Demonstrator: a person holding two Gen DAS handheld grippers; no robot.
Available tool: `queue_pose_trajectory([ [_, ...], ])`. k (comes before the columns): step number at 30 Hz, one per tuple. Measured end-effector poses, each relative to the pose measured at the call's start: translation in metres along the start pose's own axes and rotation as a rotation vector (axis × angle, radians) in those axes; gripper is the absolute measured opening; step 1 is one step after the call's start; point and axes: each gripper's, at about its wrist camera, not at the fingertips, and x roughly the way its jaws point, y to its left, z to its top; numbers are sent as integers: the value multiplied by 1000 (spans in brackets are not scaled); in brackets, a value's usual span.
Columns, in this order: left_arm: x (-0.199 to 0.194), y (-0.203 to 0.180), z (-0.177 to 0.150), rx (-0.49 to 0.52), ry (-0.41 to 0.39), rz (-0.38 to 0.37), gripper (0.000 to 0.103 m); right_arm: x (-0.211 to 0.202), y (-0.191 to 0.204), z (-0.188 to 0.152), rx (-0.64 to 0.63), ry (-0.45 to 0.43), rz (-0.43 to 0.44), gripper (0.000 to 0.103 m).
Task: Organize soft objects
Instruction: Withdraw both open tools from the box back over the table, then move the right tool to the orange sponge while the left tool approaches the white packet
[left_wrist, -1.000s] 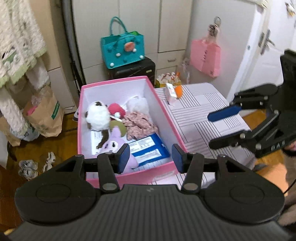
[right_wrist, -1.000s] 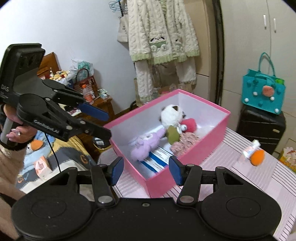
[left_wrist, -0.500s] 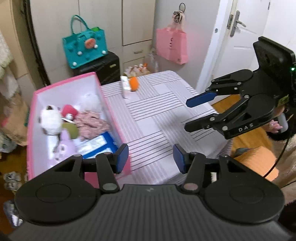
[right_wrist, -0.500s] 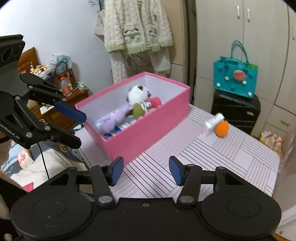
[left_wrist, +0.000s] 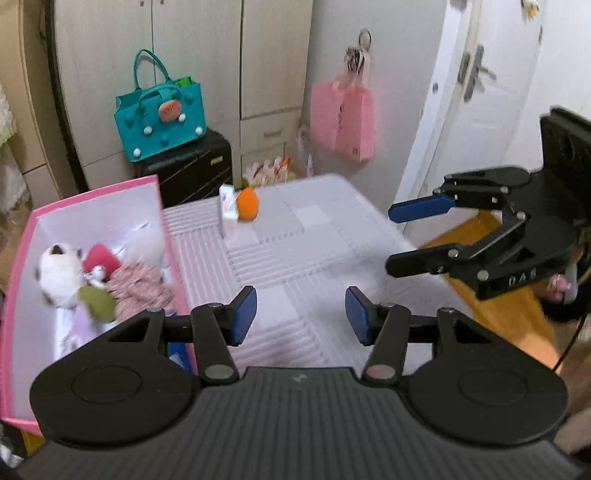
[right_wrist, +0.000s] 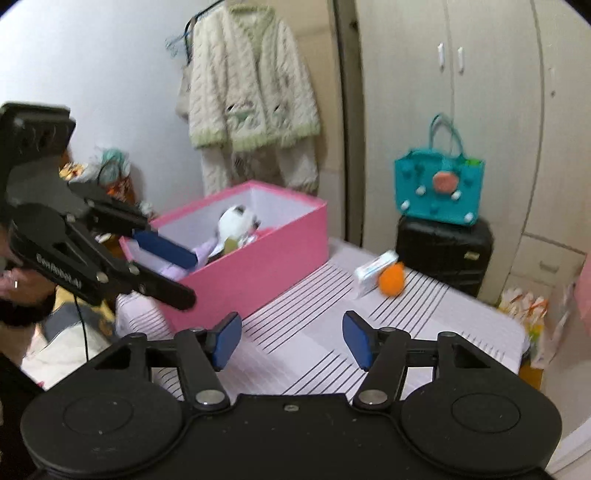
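- Pink box (left_wrist: 162, 206): open-topped, white inside, standing at the table's left edge in the left wrist view. The table (left_wrist: 314, 236) carries a pale cover with dark stripes.
- Box contents, partly blurred: a white plush toy (left_wrist: 59, 273) with dark patches, a red soft item (left_wrist: 99, 258) just beside it, a pink floral fabric piece (left_wrist: 136, 284), an olive-green soft piece (left_wrist: 98, 304) and a lilac plush (right_wrist: 173, 271) towards the near end. All lie touching in a heap.
- Orange soft object (left_wrist: 247, 203): rounded, plain orange, lying on the table near its far edge, outside the box, touching a small white carton (left_wrist: 227, 210).
- Left gripper (left_wrist: 299, 319): released, blue pads apart, nothing between them; held over the near part of the table, beside the box.
- Right gripper (right_wrist: 291, 341): released; its jaws have just been opening, with nothing between them. It sits over the table's near edge, the orange object well ahead of it.
- Background: a teal bag (right_wrist: 439, 192) on a black suitcase (right_wrist: 443, 251) beyond the table's far edge.
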Motion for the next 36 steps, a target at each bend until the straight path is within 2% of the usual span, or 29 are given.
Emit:
queue_pose_trajectory([
  [4,16,-7,8,-14,-53,-9,52,3,-22,2,46,-30,-40,66],
  [10,43,-15,18,-30,-128,85,52,17,-57,-2,73,-78,-147,66],
  [16,85,-14,25,-87,-128,103,52,47,-90,-7,128,-134,-188,66],
  [19,107,-7,27,-142,-152,160,52,64,-101,-10,120,-135,-184,66],
  [22,130,4,27,-199,-144,207,52,83,-109,-10,98,-120,-178,66],
  [28,164,24,33,-269,-131,318,50,128,-123,-5,15,-51,-131,66],
  [32,184,35,38,-297,-106,354,49,153,-140,2,42,-16,-51,66],
  [36,199,48,42,-355,-79,365,45,179,-144,2,-24,33,0,65],
])
